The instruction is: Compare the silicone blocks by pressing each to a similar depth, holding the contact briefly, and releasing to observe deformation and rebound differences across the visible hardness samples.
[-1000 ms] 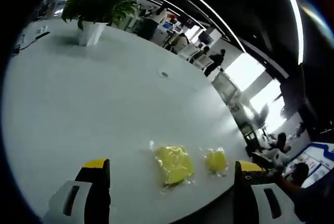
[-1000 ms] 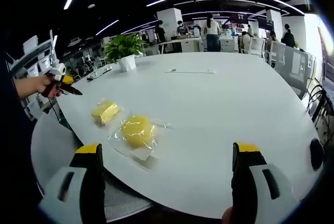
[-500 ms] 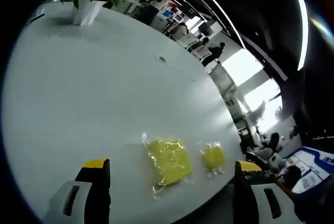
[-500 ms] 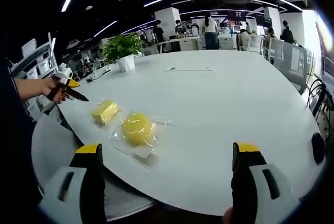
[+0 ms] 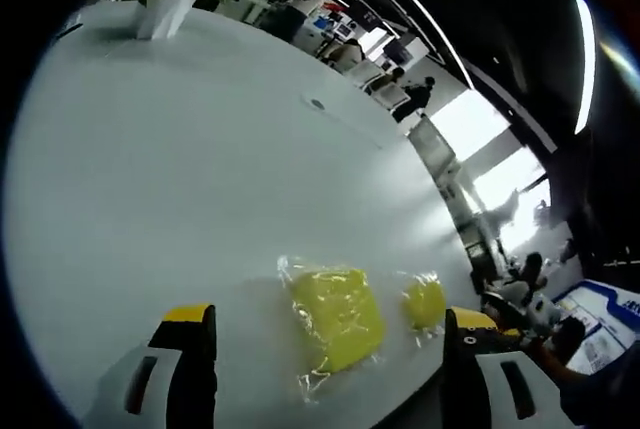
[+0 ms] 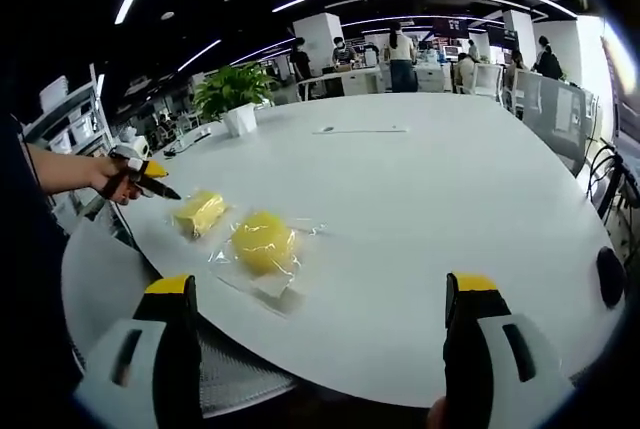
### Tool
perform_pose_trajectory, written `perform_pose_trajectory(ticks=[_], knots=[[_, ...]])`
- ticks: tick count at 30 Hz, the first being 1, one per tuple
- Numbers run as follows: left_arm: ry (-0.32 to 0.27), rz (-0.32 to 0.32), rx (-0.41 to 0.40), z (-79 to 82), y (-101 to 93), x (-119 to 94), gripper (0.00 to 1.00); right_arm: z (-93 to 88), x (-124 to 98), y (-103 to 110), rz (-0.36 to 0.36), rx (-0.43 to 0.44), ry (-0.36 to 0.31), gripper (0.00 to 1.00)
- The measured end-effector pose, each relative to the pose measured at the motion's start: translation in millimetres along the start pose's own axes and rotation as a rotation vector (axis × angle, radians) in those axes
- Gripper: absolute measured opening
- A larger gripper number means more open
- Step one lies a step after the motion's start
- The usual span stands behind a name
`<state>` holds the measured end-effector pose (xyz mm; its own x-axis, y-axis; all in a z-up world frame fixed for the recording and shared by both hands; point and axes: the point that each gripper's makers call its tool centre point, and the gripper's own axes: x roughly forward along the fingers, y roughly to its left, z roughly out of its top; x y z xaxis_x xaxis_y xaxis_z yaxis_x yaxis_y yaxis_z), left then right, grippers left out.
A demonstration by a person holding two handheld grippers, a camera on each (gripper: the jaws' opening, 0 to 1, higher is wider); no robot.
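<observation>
Left gripper (image 5: 325,369): jaws spread, empty, above square block (image 5: 335,315). Right gripper (image 6: 318,349): likewise. Advised: descend squarely, press gently.

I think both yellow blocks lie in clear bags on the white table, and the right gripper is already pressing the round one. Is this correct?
Not quite. In the right gripper view the right gripper is open and apart from the round block. Both yellow blocks, including the squarer one, lie bagged on the white table.
</observation>
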<state>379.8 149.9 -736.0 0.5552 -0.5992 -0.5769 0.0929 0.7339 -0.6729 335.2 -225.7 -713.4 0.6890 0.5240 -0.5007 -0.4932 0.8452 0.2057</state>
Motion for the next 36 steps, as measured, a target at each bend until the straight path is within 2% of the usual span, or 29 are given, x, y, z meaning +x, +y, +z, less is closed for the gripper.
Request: perform_pose_trajectory(ticks=[3, 9, 14, 16, 18, 24, 28, 30, 36], knots=[[-0.008, -0.023, -0.047, 0.6, 3.3, 4.6, 0.93, -1.6, -0.5, -0.3, 0.001, 0.002, 0.005, 0.97], [0.009, -0.012, -0.051, -3.6, 8.0, 15.5, 0.86, -2.9, 1.5, 1.3, 0.007, 0.007, 0.010, 0.97], [0.054, -0.034, -0.055, -6.5, 11.5, 22.7, 0.76, -6.4, 2.5, 3.7, 0.014, -0.007, 0.027, 0.97], [0.074, -0.030, -0.039, -8.6, 14.2, 25.4, 0.69, -7.7, 2.4, 2.5, 0.015, -0.007, 0.030, 0.97], [0.081, -0.027, -0.041, -9.3, 16.3, 28.4, 0.66, -8.0, 2.1, 1.1, 0.015, 0.002, 0.027, 0.97], [0.101, -0.037, -0.117, -11.1, 26.1, 36.2, 0.55, -6.1, 3.9, 1.2, 0.011, 0.015, 0.019, 0.97], [0.126, -0.030, -0.117, -15.5, 28.2, 39.5, 0.48, -8.1, 4.9, 0.5, 0.013, 0.016, 0.025, 0.97], [0.165, -0.044, -0.109, -22.7, 24.9, 41.2, 0.44, -7.5, 4.9, -0.2, 0.013, 0.017, 0.025, 0.97], [0.181, -0.031, -0.101, -23.1, 27.9, 43.8, 0.35, -6.8, 5.0, -1.9, 0.010, 0.018, 0.027, 0.97]])
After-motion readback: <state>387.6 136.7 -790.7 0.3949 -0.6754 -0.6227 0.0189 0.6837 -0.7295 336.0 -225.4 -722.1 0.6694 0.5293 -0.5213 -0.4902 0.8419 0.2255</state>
